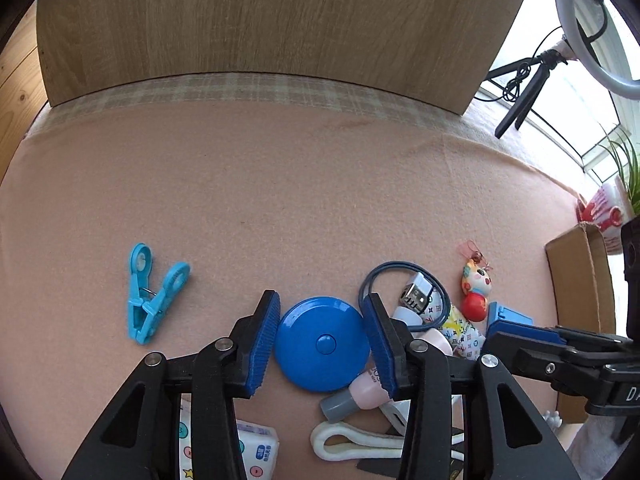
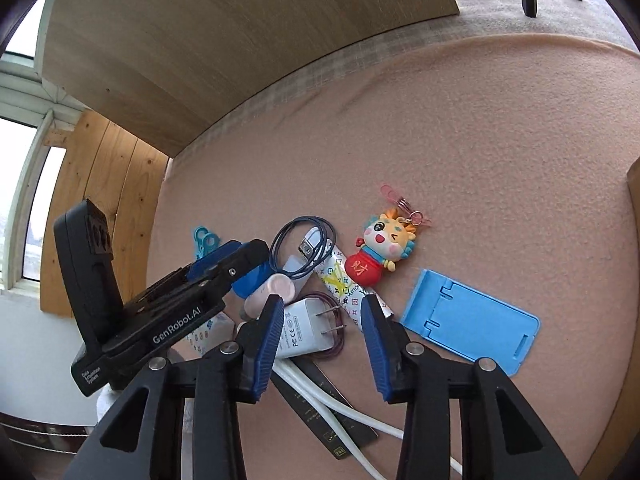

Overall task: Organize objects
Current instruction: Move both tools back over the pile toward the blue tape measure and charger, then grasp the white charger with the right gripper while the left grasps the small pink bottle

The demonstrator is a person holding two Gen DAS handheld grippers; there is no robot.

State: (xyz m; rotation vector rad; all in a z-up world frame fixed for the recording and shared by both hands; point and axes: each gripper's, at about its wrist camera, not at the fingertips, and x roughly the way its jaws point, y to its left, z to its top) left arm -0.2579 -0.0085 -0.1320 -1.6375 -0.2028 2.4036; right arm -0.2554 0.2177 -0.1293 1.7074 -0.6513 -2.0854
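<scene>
A round blue tape measure (image 1: 322,344) lies on the pink felt, and my left gripper (image 1: 321,299) is shut on it, one blue pad against each side. Just right of it sit a pink bottle with a grey cap (image 1: 360,394), a coiled blue USB cable (image 1: 404,284) and a patterned tube (image 1: 466,332). My right gripper (image 2: 322,302) hangs open over the pile, with the prongs of a white charger (image 2: 306,330) and a purple cord showing between its pads and nothing gripped. A cartoon keychain toy (image 2: 380,252) and a flat blue phone stand (image 2: 468,320) lie to its right.
A light blue clothes peg (image 1: 154,294) lies alone at the left. A wooden board (image 1: 260,32) stands along the back. A cardboard box (image 1: 580,280) sits at the right edge, with a tripod (image 1: 524,92) behind it. Near me lie a white looped cord (image 1: 352,440) and a tissue pack (image 1: 256,448).
</scene>
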